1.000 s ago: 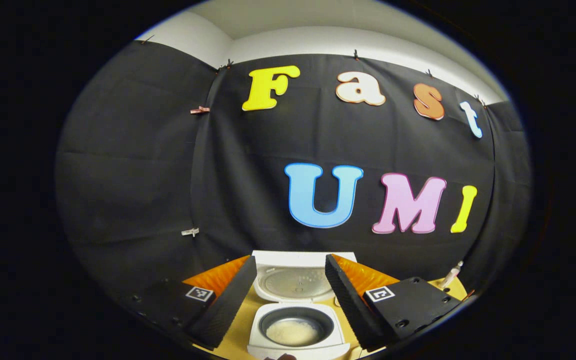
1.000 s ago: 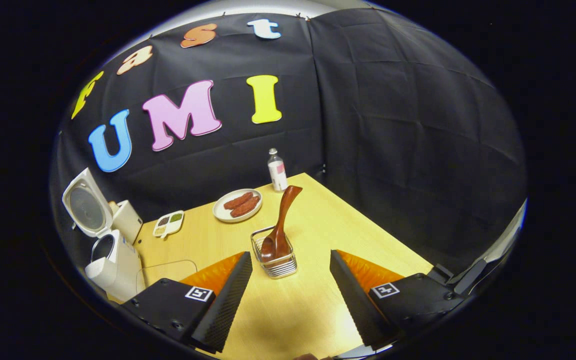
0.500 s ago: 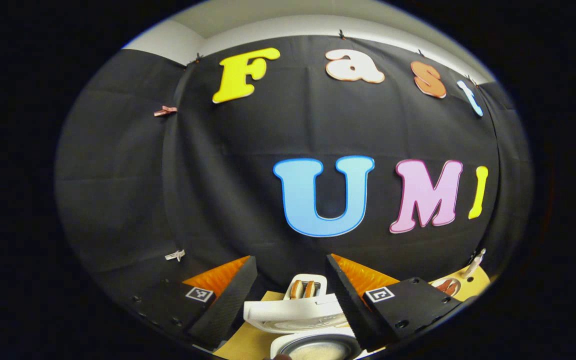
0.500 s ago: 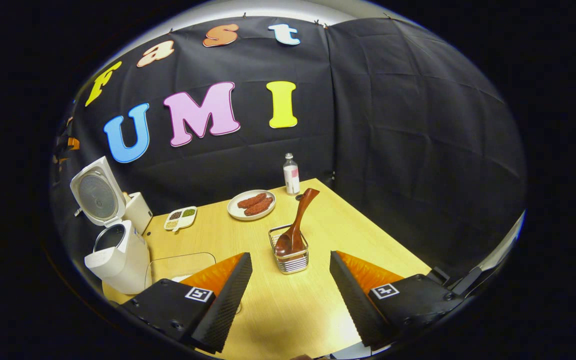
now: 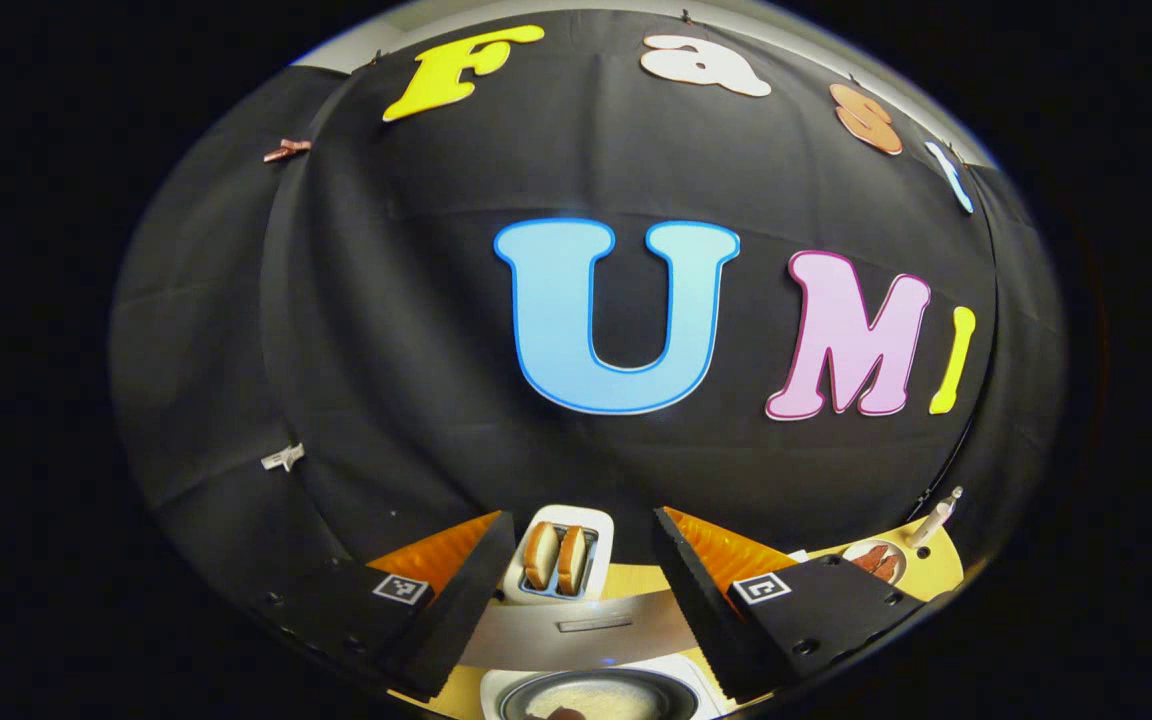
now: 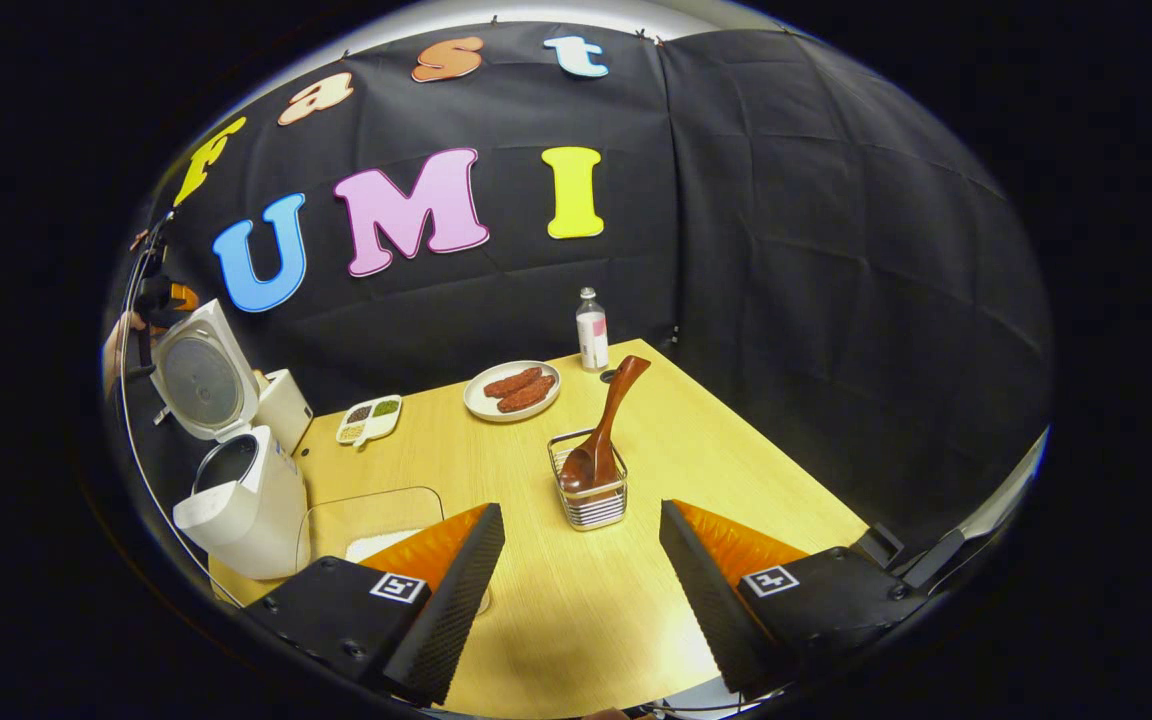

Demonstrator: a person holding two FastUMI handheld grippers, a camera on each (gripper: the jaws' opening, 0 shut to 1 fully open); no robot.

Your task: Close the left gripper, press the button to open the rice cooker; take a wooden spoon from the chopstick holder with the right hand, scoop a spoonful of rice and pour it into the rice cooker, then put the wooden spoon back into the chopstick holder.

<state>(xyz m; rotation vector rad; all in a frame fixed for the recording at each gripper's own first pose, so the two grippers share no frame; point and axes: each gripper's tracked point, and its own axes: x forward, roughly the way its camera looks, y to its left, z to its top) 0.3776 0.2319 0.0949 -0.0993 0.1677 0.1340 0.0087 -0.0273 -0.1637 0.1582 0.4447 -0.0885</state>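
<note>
On the yellow table (image 6: 656, 440), the wire holder (image 6: 591, 495) stands upright ahead of the right gripper (image 6: 581, 585). The wooden spoon (image 6: 604, 430) sits in the holder bowl-down, its handle leaning up and to the right. The right gripper points level across the table toward the holder; its fingers are spread wide with nothing between them, well short of the holder.

At the left edge of the right gripper view, the cooker (image 6: 241, 495) stands with its lid (image 6: 201, 375) raised. A clear container (image 6: 361, 515) with rice lies just beside it, near the gripper's left finger. Farther back are a sectioned dish (image 6: 368, 418), a plate (image 6: 511, 390) with sausages, and a bottle (image 6: 592, 342) near the wall.

The left gripper (image 5: 576, 590) is held above the cooker (image 5: 591, 690), aimed at the wall cloth. Its fingers are parted and grip nothing. The raised lid's edge (image 5: 576, 630) spans the gap between them, and the pot with rice shows below it. A toaster (image 5: 561, 555) holding two bread slices stands beyond the lid. In the right gripper view, a hand (image 6: 116, 345) appears above the cooker lid.
</note>
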